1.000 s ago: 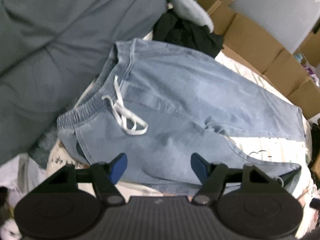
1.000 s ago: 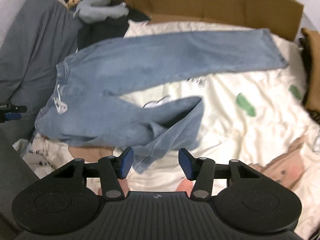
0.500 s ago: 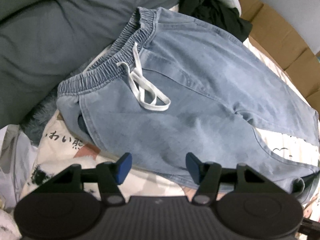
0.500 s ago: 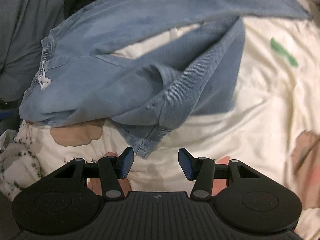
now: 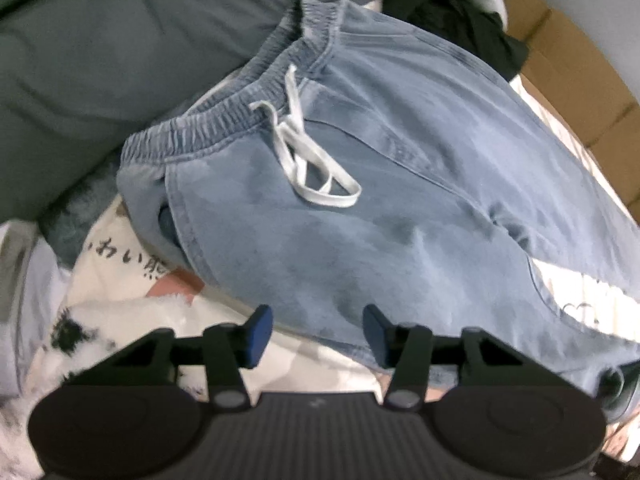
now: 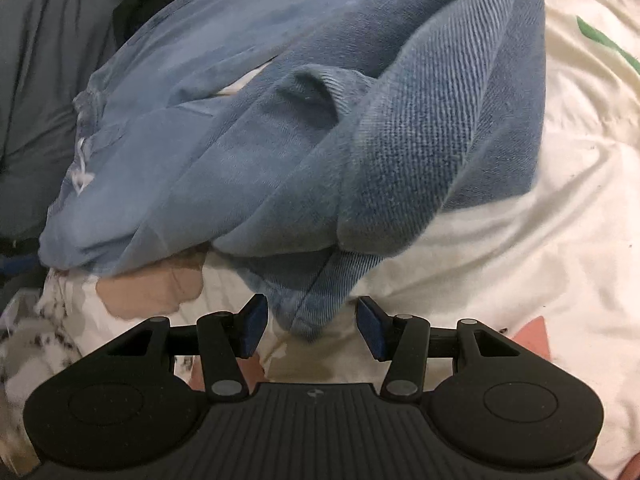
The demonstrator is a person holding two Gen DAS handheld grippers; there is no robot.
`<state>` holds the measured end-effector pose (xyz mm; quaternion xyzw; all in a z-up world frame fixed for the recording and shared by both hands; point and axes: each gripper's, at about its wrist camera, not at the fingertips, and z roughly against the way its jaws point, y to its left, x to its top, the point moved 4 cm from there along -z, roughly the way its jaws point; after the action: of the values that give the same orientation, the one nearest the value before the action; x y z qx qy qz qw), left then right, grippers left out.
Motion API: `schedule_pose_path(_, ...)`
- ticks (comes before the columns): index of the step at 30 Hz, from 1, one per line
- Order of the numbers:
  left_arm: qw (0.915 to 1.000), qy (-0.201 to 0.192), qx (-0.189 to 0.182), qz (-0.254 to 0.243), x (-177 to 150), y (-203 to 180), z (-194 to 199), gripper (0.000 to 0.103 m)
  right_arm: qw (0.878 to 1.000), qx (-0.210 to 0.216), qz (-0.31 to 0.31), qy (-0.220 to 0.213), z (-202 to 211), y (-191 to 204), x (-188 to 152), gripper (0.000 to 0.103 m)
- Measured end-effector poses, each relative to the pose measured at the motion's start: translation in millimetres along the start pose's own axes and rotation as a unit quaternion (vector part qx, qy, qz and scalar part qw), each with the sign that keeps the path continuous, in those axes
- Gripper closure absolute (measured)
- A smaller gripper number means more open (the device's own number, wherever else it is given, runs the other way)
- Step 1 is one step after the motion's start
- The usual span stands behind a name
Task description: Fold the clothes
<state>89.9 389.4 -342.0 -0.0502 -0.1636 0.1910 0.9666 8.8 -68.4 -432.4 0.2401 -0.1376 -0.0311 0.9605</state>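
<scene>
Light blue denim pants (image 5: 400, 184) lie spread on a printed cream bedsheet, elastic waistband (image 5: 224, 120) at the left with a white drawstring (image 5: 312, 160) knotted on the front. My left gripper (image 5: 318, 334) is open, its blue pads just at the near side edge of the hip. In the right wrist view the same pants (image 6: 280, 140) show one leg folded back on itself, its hem corner (image 6: 308, 308) hanging down between the fingers of my open right gripper (image 6: 312, 322). Nothing is clamped.
A grey duvet (image 5: 120, 40) lies past the waistband. A black garment (image 5: 452, 20) and cardboard boxes (image 5: 580, 92) sit at the far right. The cream sheet (image 6: 540, 220) with pink and green prints stretches to the right. A fluffy white and black item (image 5: 80, 332) lies near left.
Both grippers have moved closer to the pants. The folded leg hem now sits between the right gripper's fingers; the left gripper's pads have reached the hip edge.
</scene>
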Motion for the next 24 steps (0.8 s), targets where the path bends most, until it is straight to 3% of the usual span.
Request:
schedule_pose_path(2, 0.9999, 0.002, 0.002, 0.017, 0.6, 6.8, -3.3, 0.053, 1.000, 0.000, -0.011, -0.003, -2.8, -1.2, 2.2, 0.055)
schedule_pose_path(4, 0.9994, -0.003, 0.006, 0.033, 3.7, 13.8, -3.0, 0.057, 1.000, -0.002, -0.019, -0.005, -4.5, -2.1, 4.7, 0.084)
schedule_pose_path(7, 0.9978, -0.024, 0.017, 0.059, 10.8, 25.5, 2.6, 0.063, 0.999, 0.011, -0.035, -0.003, 0.1, -6.6, 8.7, 0.098)
schedule_pose_path(16, 0.9923, -0.031, 0.033, 0.115, 20.0, 51.5, -5.6, 0.064, 1.000, -0.009, 0.007, 0.021, 49.6, -7.3, 23.1, 0.102)
schedule_pose_path(24, 0.9937, -0.028, 0.032, 0.103, 16.6, 48.4, -5.1, 0.064, 0.994, -0.067, 0.064, 0.054, 106.6, -28.1, 54.0, 0.103)
